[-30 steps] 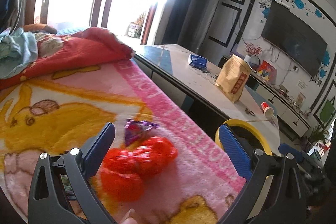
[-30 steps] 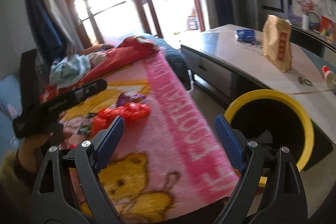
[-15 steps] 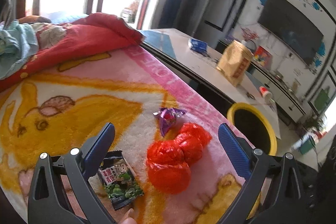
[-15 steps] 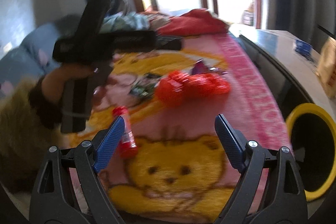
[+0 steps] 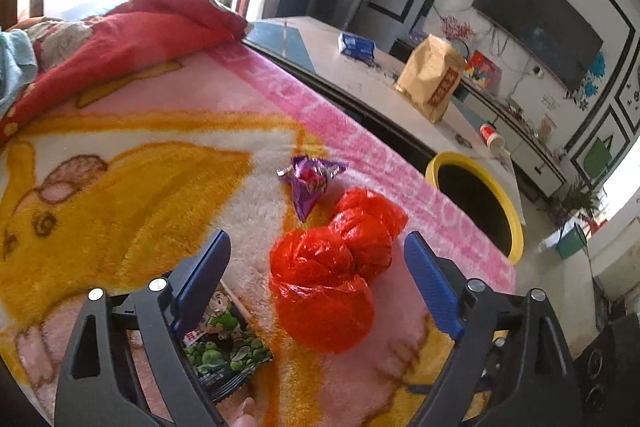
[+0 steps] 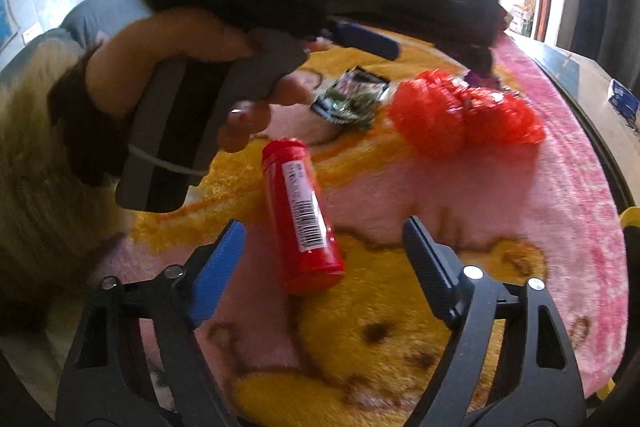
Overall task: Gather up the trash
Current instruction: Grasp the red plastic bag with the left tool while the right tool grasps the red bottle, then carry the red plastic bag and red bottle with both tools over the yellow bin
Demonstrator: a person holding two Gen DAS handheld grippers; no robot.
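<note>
A crumpled red plastic bag (image 5: pixel 334 273) lies on the pink and yellow blanket (image 5: pixel 120 163), between the open fingers of my left gripper (image 5: pixel 316 275). A purple wrapper (image 5: pixel 310 181) lies just beyond it and a green snack packet (image 5: pixel 222 343) lies under the left finger. In the right wrist view a red bottle (image 6: pixel 300 211) lies on its side between the open fingers of my right gripper (image 6: pixel 324 251). The red bag (image 6: pixel 464 115) and the snack packet (image 6: pixel 352 99) lie farther off. A yellow-rimmed bin (image 5: pixel 478 203) stands past the blanket's edge.
A low white table (image 5: pixel 360 79) beyond the blanket carries a brown paper bag (image 5: pixel 432 81) and a blue packet (image 5: pixel 356 45). A red quilt (image 5: pixel 132 31) is bunched at the blanket's far end. The hand holding the left gripper (image 6: pixel 192 79) fills the upper left of the right wrist view.
My left gripper has swung from the bin side to centre on the red bag. My right gripper has turned left from the bin and come close over the red bottle.
</note>
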